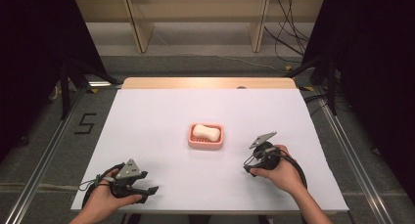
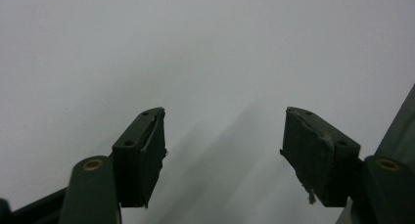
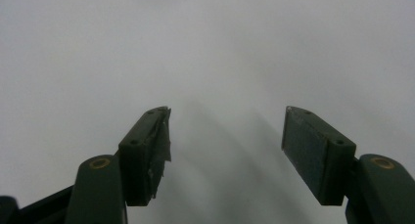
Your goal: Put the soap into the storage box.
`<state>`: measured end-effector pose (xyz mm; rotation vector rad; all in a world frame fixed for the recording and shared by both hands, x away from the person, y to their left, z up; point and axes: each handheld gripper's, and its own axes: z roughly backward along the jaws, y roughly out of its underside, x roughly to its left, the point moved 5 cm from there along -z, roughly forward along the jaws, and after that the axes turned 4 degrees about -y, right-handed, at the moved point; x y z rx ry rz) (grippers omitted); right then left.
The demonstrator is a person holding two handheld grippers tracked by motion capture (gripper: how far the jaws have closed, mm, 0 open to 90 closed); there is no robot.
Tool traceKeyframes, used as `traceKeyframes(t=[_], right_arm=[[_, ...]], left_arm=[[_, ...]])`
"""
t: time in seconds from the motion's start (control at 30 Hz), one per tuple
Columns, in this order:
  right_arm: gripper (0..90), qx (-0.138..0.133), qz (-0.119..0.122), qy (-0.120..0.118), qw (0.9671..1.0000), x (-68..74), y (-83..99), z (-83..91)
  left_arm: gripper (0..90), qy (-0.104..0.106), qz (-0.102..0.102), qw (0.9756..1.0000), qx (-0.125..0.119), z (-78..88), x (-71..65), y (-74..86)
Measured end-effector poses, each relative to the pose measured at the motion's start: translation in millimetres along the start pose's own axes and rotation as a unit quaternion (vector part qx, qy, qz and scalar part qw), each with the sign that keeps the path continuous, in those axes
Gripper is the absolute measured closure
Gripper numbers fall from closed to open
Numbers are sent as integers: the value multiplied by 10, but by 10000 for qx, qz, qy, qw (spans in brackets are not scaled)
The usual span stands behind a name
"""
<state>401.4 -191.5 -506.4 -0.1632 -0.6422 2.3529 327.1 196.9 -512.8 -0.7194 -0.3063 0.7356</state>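
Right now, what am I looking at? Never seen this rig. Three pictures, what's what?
No robot arm: a person holds a two-jaw gripper in each hand. The high view looks down on a white table. The left gripper sits near the front edge; the right gripper is beside a pink dish holding soap. The other two pictures come from cameras riding on each gripper, looking along its black jaws at bare white surface. Both left and right jaws stand open, holding nothing.

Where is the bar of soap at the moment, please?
In the high view, the white soap lies in the pink soap dish near the middle of the white table, nearer the right gripper than the left gripper.
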Motion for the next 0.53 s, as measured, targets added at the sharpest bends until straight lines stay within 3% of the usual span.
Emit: traceKeyframes(t=[0.03,0.13,0.2,0.27,0.3,0.4,0.43,0.53], right_arm=[[356,14,-31,11,10000,5,13,0],[354,-144,-22,16,9999,12,31,13],[353,-94,-132,-36,9999,36,44,25],[353,-269,25,-16,9996,13,48,26],[353,-288,-110,10,9995,23,65,28],[352,-377,-132,14,9992,17,81,32],[351,-337,-259,-1,9991,36,91,32],[351,-355,-199,17,9992,27,88,36]], left_arm=[[323,10,97,10000,6,-7,-8,4],[323,9,79,10000,-13,-4,-7,1],[323,32,28,10000,4,1,-3,1],[323,30,44,10000,-8,-3,-2,1],[323,34,46,10000,-8,-4,-2,1],[323,21,32,10000,4,-6,6,1],[323,62,26,10000,3,-1,2,-1],[323,40,121,9999,-12,-1,-1,-4]])
